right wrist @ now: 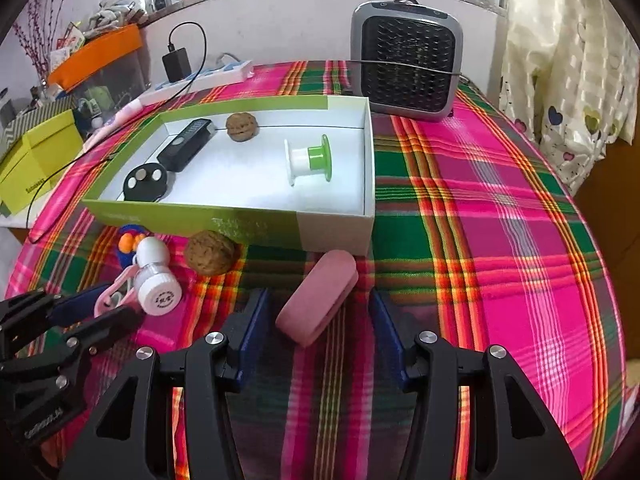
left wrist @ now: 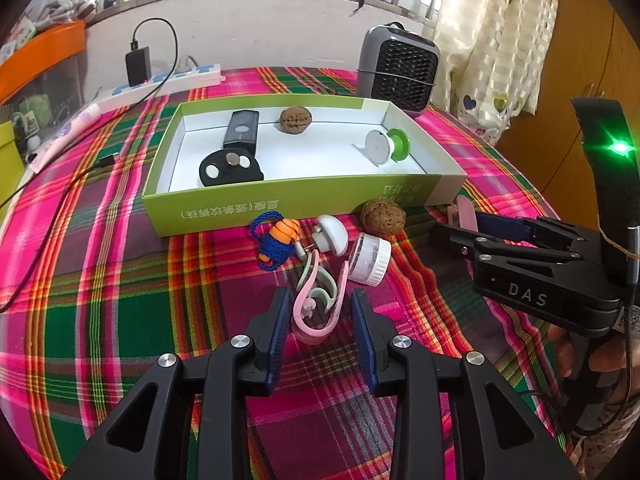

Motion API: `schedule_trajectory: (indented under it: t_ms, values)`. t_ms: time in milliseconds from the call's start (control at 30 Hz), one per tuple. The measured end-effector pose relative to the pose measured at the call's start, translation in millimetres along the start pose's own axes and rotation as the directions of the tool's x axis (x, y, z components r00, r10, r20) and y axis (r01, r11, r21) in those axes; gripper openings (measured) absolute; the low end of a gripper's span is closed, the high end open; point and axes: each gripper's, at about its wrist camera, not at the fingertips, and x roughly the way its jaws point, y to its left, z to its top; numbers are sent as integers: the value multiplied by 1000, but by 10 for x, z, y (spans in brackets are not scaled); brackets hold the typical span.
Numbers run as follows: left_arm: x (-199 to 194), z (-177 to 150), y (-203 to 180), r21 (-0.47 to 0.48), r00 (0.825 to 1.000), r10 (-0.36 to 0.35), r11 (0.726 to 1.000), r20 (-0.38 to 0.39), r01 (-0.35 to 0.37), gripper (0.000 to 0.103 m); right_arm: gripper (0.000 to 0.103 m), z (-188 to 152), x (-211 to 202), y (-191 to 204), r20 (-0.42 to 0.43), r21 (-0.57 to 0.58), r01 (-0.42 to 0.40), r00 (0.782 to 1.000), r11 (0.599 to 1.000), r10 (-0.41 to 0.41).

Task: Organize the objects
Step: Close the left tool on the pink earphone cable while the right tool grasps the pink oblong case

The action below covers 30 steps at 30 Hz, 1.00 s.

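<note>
Plaid tablecloth [right wrist: 500, 208] everywhere, green box [left wrist: 280, 196] in the middle with a walnut [left wrist: 295, 119] and spool [left wrist: 387, 146] inside. My right tongs [right wrist: 318, 326] sit apart around the pink case [right wrist: 318, 296], not squeezing. Left tongs [left wrist: 320, 316] apart too, pink clip [left wrist: 316, 316] loose between them.

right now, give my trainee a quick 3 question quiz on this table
1. True or false: both walnuts lie inside the green box.
2. What lies between the right tool's fingers?
A. pink case
B. white jar
C. black remote
3. How many walnuts are in view?

Key
1. False: one walnut is in the box, the other walnut is on the cloth in front.
2. A, the pink case.
3. Two.
</note>
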Motion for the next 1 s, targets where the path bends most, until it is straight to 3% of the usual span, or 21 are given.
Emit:
schedule_trajectory:
  t_ms: [433, 567, 833, 1000]
  values:
    - [38, 30, -84, 11, 999, 41, 999, -2, -41, 31, 51, -22, -16, -74, 14, 8, 3, 1000, 1000, -3]
    - [45, 29, -108, 15, 998, 57, 998, -3, -57, 30, 40, -27, -28, -118, 19, 24, 5, 1000, 1000, -5]
    - [51, 39, -117, 10, 996, 94, 995, -3, -94, 24, 33, -36, -43, -163, 22, 36, -6, 1000, 999, 5]
    - [53, 39, -133, 10, 994, 112, 994, -3, -112, 22, 21, -46, -50, -164, 24, 28, -26, 999, 999, 26]
